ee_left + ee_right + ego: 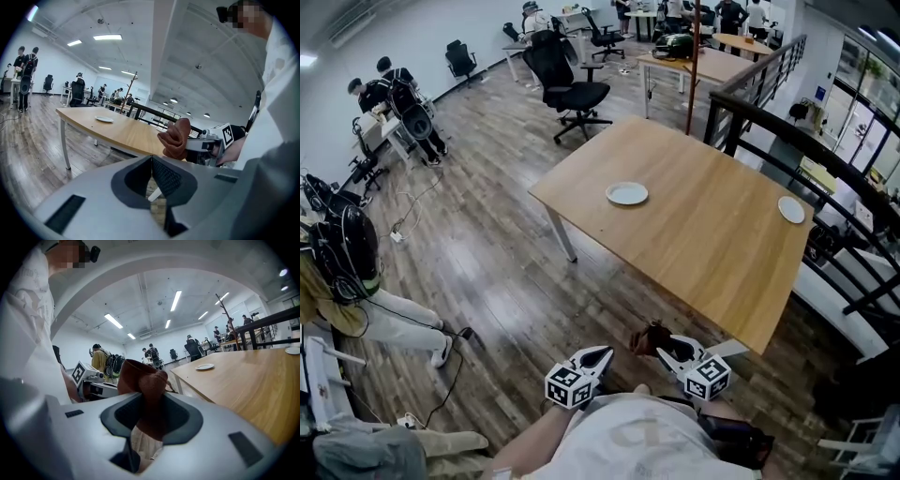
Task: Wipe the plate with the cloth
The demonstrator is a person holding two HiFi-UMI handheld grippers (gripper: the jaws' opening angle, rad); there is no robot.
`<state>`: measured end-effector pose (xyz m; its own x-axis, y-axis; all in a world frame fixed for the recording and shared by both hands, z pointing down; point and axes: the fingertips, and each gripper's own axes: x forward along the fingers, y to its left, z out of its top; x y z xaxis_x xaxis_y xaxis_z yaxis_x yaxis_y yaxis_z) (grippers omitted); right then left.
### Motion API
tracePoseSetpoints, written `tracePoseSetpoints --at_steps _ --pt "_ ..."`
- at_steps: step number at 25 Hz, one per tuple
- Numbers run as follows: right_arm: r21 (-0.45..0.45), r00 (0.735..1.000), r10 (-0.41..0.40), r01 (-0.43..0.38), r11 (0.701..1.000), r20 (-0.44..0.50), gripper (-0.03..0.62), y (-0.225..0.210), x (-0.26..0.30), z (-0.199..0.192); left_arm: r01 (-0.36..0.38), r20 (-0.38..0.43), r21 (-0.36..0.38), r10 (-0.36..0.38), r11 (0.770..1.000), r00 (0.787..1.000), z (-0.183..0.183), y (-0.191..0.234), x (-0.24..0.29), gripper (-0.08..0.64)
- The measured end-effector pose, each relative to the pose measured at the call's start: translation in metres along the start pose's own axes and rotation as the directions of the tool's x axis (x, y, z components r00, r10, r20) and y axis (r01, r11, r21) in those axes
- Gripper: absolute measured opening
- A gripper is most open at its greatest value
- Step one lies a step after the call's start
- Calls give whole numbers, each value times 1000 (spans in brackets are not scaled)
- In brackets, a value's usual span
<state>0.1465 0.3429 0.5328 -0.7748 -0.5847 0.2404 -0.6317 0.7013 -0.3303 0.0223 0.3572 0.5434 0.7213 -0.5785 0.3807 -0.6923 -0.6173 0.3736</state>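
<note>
From the head view, I stand at the near corner of the table [712, 253]; the plate [626, 193] lies well away on the far side, with a second plate [791, 209] near the right edge; both grippers hang low by my body.

In the left gripper view, my left gripper [151, 164] is clenched on nothing.

In the right gripper view, my right gripper [150, 418] grasps the brown cloth [143, 380] by a bunched fold; pressed sideways it may drag loose, and the unsteadied plate may skid across the smooth wood.
</note>
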Motion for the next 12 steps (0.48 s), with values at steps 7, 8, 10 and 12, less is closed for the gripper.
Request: tracePoseSetpoints --at_steps 7,8,10,12 --pt "3 1000 3 -3 1000 4 127 3 4 4 -5 -10 8 5 1000 1000 2 -2 -5 14" --pt "5 1000 3 -3 1000 6 127 3 5 4 -4 -12 11 4 1000 1000 2 -1 -5 14" --pt "7 1000 4 -4 1000 6 127 3 6 3 -3 -13 16 4 1000 1000 3 0 -5 14" --pt "10 1000 3 -3 1000 0 127 2 6 1 -5 -15 18 5 1000 1000 4 0 -4 14"
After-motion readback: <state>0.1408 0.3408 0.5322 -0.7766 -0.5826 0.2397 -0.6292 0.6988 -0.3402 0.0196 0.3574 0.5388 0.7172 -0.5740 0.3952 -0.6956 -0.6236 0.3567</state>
